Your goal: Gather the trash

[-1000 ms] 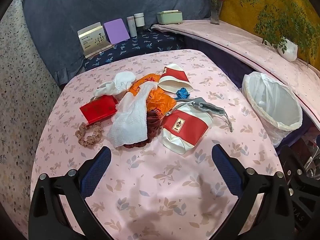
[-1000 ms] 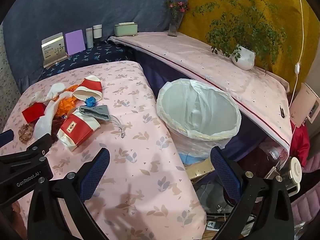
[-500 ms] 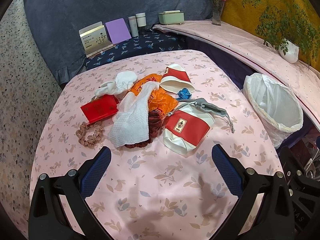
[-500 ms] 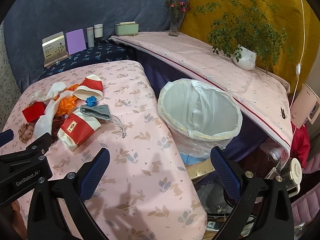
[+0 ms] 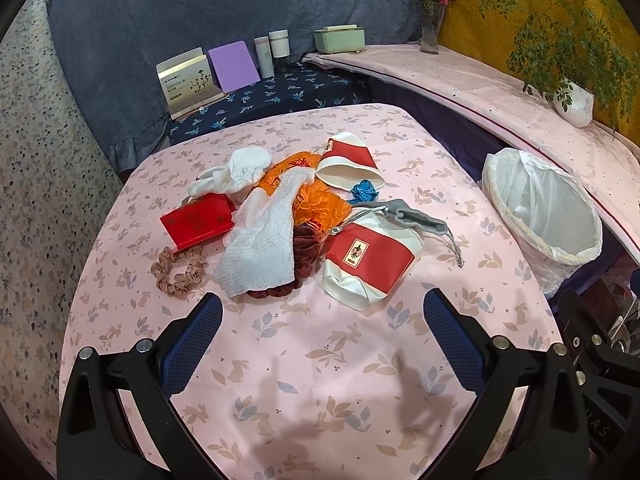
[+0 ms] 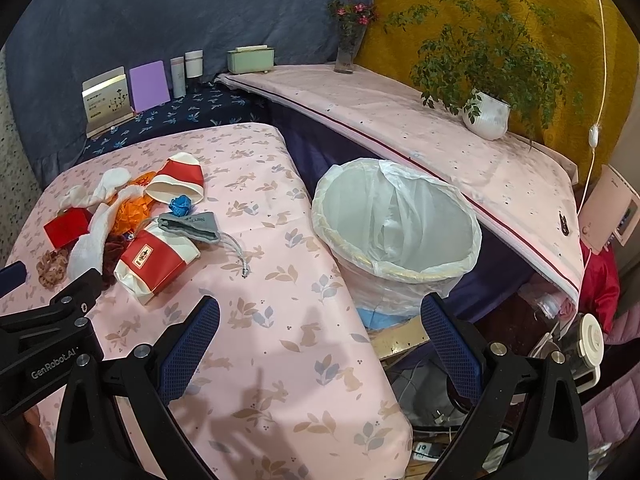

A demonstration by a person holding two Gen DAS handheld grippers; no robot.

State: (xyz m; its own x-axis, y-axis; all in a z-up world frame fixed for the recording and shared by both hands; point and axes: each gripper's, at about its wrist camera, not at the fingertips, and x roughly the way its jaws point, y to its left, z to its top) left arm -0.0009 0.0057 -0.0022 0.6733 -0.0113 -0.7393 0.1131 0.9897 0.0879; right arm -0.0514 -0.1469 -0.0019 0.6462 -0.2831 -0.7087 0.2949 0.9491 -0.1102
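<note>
A pile of trash lies mid-table: a crushed red-and-white paper cup (image 5: 366,262) (image 6: 154,258), a second cup (image 5: 346,160), a white paper towel (image 5: 262,240), orange wrapper (image 5: 320,204), red packet (image 5: 198,220), blue scrap (image 5: 365,189), grey pouch (image 5: 408,214) and a scrunchie (image 5: 178,270). A white-lined trash bin (image 6: 398,236) (image 5: 544,216) stands off the table's right edge. My left gripper (image 5: 322,312) is open and empty, just short of the pile. My right gripper (image 6: 320,314) is open and empty, over the table's right edge near the bin.
The pink rabbit-print table (image 5: 312,380) fills the foreground. A side shelf (image 6: 420,132) holds a potted plant (image 6: 486,114) and a vase (image 6: 346,52). Boxes and bottles (image 5: 224,68) stand at the back. Clutter lies on the floor at lower right (image 6: 580,336).
Both views have shifted only slightly; the pile sits a touch lower and nearer in the left wrist view. Both grippers stay open and empty.
</note>
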